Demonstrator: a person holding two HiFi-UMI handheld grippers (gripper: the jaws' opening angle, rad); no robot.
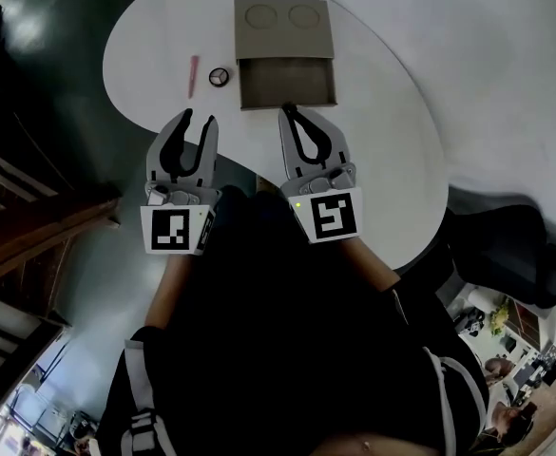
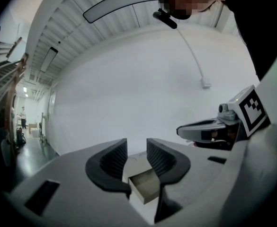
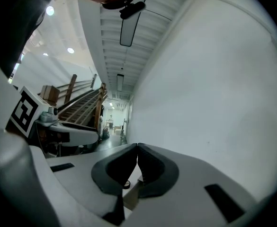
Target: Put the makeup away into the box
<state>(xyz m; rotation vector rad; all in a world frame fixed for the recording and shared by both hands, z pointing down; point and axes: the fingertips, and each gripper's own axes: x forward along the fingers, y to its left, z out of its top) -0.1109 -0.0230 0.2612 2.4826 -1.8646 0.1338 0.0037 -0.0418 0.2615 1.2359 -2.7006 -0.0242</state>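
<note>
A tan box lies open on the white table, its lid with two round recesses folded back behind it. Left of the box lie a pink makeup stick and a small round compact. My left gripper hovers near the table's front edge, just below the compact, open and with nothing in it. In the left gripper view, the box shows through the gap of that gripper. My right gripper is shut and empty, its tips just in front of the box's near wall. Its jaws meet in the right gripper view.
The table's curved front edge runs under both grippers. A wooden staircase stands at the left on the dark floor. A black seat sits off the table's right end. A white wall stands behind the table.
</note>
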